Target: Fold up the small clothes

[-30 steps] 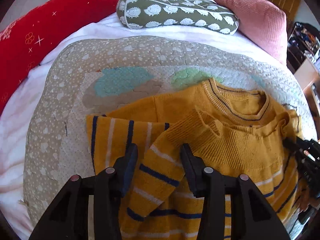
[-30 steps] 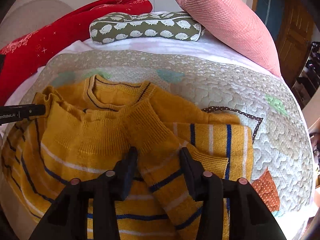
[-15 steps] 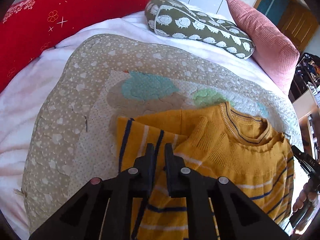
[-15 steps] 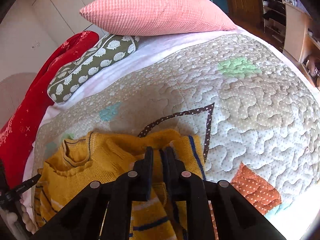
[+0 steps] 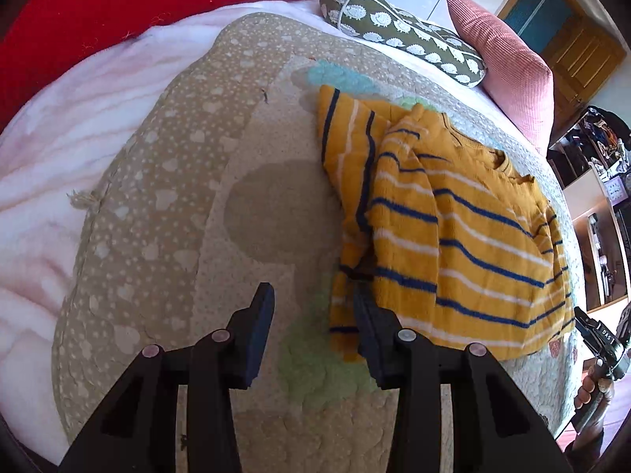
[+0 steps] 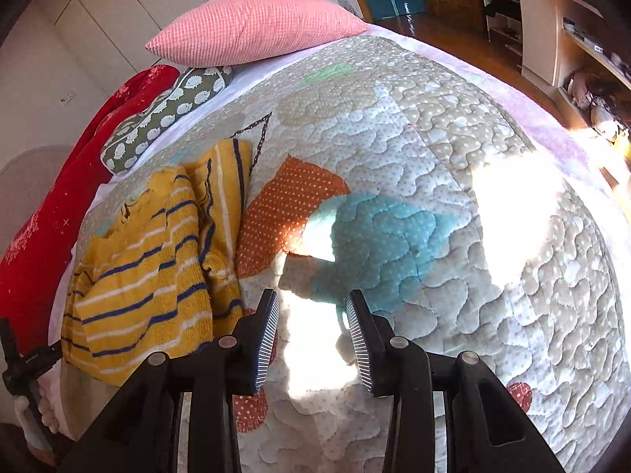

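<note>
A small yellow sweater with blue and white stripes lies on the quilt, its sleeves folded in over its body. My left gripper hovers at the sweater's left edge with its jaws opening. Only quilt shows between them, and its right finger stands beside the sleeve's cuff. In the right wrist view the sweater lies to the left of my right gripper. Those jaws are also opening, over bare quilt with nothing between them. Each view shows the other gripper in a hand at its edge.
A red cushion, a green patterned bolster and a pink pillow line the head of the bed. Shelves and a wooden floor lie past the bed's right edge. A bright sun patch falls on the quilt.
Both grippers closed on the sweater's sleeves, then let go. They have since swung outward off the sweater, the left to its left side and the right to its right.
</note>
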A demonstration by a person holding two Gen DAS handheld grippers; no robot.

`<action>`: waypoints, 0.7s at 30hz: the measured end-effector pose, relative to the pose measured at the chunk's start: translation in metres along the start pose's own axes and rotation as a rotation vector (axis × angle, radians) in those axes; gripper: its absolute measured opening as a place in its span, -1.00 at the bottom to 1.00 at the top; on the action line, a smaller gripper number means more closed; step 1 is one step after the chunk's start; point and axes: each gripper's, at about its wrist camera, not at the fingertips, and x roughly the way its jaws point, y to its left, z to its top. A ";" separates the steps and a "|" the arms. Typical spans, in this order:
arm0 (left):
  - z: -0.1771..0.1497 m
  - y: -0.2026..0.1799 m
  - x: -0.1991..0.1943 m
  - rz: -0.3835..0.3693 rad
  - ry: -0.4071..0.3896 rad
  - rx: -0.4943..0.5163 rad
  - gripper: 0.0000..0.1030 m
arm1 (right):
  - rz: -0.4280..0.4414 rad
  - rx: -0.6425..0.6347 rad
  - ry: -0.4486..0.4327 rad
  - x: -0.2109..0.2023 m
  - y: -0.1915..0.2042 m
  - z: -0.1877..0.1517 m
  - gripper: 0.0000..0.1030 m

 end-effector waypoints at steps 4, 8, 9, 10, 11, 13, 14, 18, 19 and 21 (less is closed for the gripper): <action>-0.011 -0.026 0.001 0.030 -0.075 0.085 0.11 | 0.080 0.042 -0.013 -0.004 -0.001 -0.016 -0.22; -0.008 -0.046 0.025 0.170 0.027 0.231 -0.88 | 0.110 -0.004 -0.020 -0.005 0.019 -0.023 -0.16; -0.007 -0.044 0.028 0.200 0.033 0.235 -0.96 | 0.101 -0.026 -0.024 -0.005 0.025 -0.025 -0.15; -0.004 -0.040 0.027 0.212 0.025 0.234 -1.00 | 0.100 -0.045 -0.027 -0.003 0.030 -0.026 -0.13; -0.002 -0.036 0.026 0.225 0.019 0.228 -1.00 | 0.105 -0.063 -0.026 -0.001 0.036 -0.027 -0.12; 0.002 -0.025 0.025 0.226 0.016 0.189 -1.00 | 0.112 -0.095 -0.016 0.005 0.044 -0.029 -0.12; 0.004 -0.019 0.025 0.211 0.020 0.163 -1.00 | 0.133 -0.102 -0.003 0.008 0.048 -0.030 -0.12; 0.006 -0.001 0.017 0.138 0.004 0.084 -1.00 | 0.165 -0.061 -0.004 0.010 0.051 -0.033 -0.11; 0.006 0.002 0.013 0.111 -0.011 0.067 -0.99 | 0.173 -0.041 -0.011 0.009 0.050 -0.033 -0.06; 0.006 0.005 0.007 0.046 -0.034 0.044 -0.84 | 0.178 -0.019 -0.020 0.007 0.047 -0.036 0.00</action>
